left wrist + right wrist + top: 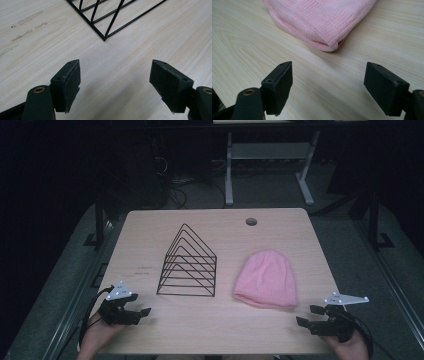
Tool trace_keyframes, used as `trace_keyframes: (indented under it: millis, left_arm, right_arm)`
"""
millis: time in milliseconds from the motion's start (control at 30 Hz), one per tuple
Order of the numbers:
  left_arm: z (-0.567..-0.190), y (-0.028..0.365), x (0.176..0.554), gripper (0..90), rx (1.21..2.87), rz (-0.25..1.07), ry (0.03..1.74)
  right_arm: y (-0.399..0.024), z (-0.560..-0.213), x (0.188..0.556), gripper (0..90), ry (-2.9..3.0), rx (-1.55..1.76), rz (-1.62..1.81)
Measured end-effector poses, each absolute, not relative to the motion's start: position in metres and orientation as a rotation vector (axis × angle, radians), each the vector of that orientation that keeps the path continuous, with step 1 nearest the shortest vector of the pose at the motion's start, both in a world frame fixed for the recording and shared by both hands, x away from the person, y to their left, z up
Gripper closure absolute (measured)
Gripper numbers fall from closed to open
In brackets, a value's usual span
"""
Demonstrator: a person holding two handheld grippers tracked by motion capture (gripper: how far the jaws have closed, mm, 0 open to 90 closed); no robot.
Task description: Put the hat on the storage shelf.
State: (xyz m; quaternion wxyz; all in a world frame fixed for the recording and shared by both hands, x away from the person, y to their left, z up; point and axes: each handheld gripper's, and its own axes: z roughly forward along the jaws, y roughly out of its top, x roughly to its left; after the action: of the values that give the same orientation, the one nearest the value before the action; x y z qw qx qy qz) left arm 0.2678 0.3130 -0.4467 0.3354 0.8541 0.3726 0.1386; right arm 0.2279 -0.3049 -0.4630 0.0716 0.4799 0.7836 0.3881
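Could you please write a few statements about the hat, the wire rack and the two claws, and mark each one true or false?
1. The pink knit hat lies flat on the table, to the right of the black wire rack. True.
2. The right claw is shut on the hat's ribbed edge. False: its jaws stand open with bare table between them, and the hat lies just ahead of them.
3. The left claw is open and holds nothing. True.
4. The hat hangs over the wire rack. False: the two stand apart on the table.
5. In the left gripper view, a corner of the rack lies ahead of the jaws. True.
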Motion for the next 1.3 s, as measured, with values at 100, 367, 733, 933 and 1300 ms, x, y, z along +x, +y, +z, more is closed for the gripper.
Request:
trace_keyframes:
  millis: [100, 367, 733, 933, 1300]
  left_arm:
    - [-0.448, 0.314, 0.269, 24.9, 2.232, 0.356, 0.980]
    - [-0.449, 0.317, 0.267, 24.8, 2.222, 0.347, 0.995]
    - [-0.448, 0.320, 0.267, 24.6, 2.202, 0.349, 1.007]
    - [-0.447, 0.320, 0.265, 24.6, 2.196, 0.364, 0.999]
    - [-0.444, 0.318, 0.265, 24.5, 2.185, 0.375, 0.981]
  right_arm:
    - [-0.305, -0.463, 0.228, 22.4, 2.356, 1.437, 1.167]
    - [-0.303, -0.456, 0.233, 21.6, 2.354, 1.421, 1.179]
    - [-0.290, -0.428, 0.268, 21.1, 2.478, 1.347, 1.161]
    - [-0.274, -0.414, 0.292, 21.3, 2.542, 1.308, 1.093]
    - [-0.262, -0.398, 0.333, 21.3, 2.617, 1.269, 1.020]
